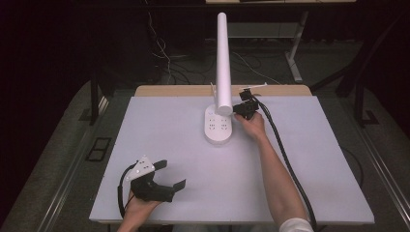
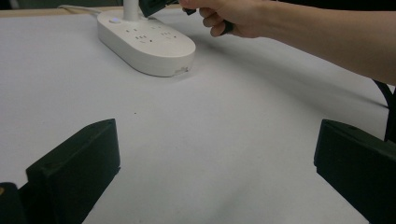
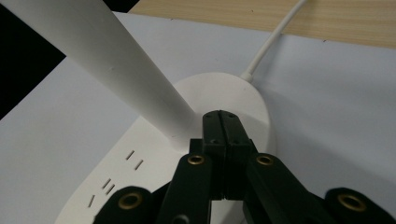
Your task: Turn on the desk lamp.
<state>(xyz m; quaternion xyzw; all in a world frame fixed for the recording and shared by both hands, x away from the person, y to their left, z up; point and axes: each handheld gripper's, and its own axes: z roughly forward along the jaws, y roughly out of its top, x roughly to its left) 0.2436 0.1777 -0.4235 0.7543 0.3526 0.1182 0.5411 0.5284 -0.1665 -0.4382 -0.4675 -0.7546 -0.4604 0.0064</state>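
A white power strip [image 1: 217, 126] with an upright white lamp arm [image 1: 223, 58] is seen standing at the middle rear of the white desk [image 1: 309, 159] in the high view. The right claw [image 3: 224, 122], jaws pressed together on nothing, is shown in the right gripper view just beside the arm's foot, over the strip. The left claw [image 1: 170, 175], spread wide and empty, is held near the front left edge; its own view adds the strip's sockets [image 2: 148, 35].
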